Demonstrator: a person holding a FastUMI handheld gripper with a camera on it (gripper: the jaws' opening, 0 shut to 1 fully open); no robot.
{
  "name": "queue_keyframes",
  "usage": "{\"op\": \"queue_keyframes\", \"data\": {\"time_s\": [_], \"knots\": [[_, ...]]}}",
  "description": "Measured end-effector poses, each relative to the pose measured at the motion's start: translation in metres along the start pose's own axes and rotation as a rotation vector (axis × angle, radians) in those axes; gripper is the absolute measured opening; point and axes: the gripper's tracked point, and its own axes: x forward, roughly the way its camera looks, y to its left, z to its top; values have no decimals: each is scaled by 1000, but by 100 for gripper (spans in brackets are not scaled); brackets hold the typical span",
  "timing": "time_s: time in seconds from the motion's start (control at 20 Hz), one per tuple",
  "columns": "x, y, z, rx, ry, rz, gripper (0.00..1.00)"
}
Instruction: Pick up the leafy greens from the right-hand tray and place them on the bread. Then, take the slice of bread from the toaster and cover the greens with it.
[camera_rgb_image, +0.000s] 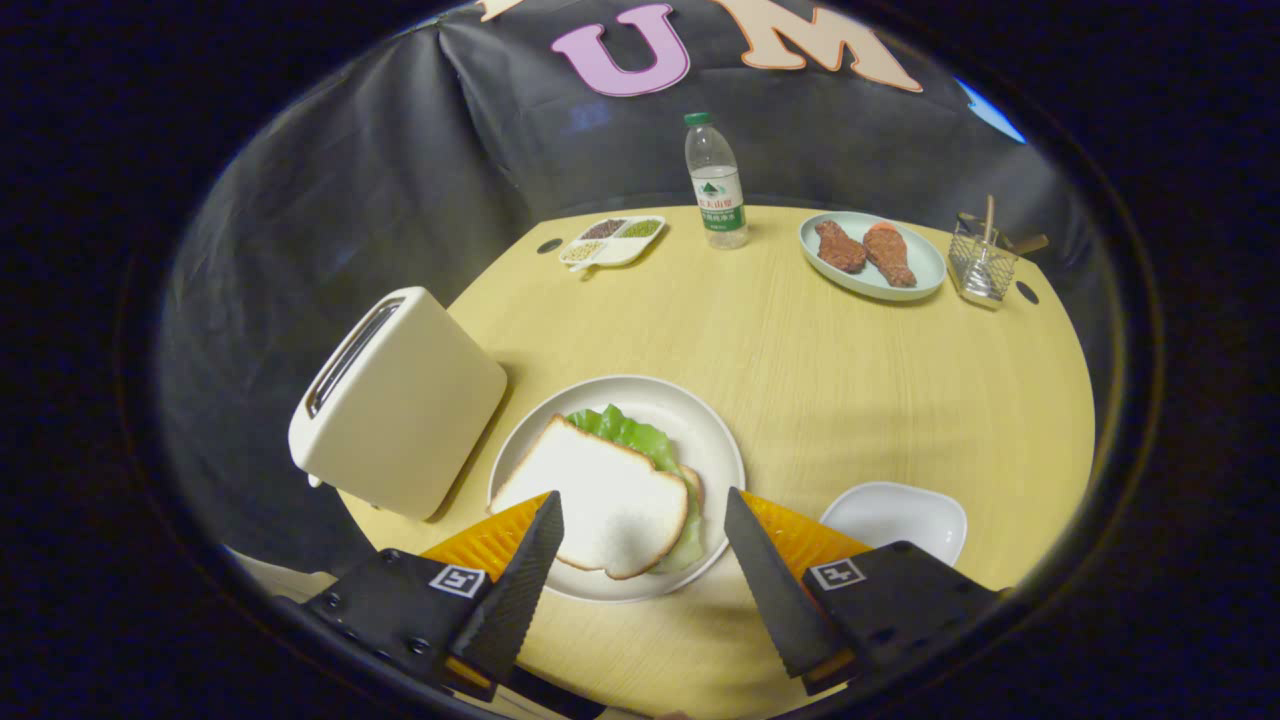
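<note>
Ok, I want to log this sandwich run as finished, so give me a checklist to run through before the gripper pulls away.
1. Top slice of bread lies on the leafy greens, which peek out at its far and right edges: ok.
2. Lower slice under the greens: a thin crust edge shows at the right; its full position, cannot tell.
3. Stack sits inside the white plate: ok.
4. Gripper is open, fingers apart on either side of the bread, gripping nothing: ok.
5. Toaster slot looks free of bread, though its depth is hidden: cannot tell.
6. Small white tray on the right holds no greens: ok.
</note>
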Motion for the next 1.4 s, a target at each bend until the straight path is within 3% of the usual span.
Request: {"op": "queue_keyframes", "data": {"time_s": [0.35, 1.0, 1.2, 1.4], "knots": [[-61, -20, 47, -47, -258, -72, 100], [-232, -75, 139, -111, -745, -388, 100], [-264, -82, 151, -77, -844, -437, 100], [-268, -87, 154, -52, -857, -461, 100]]}}
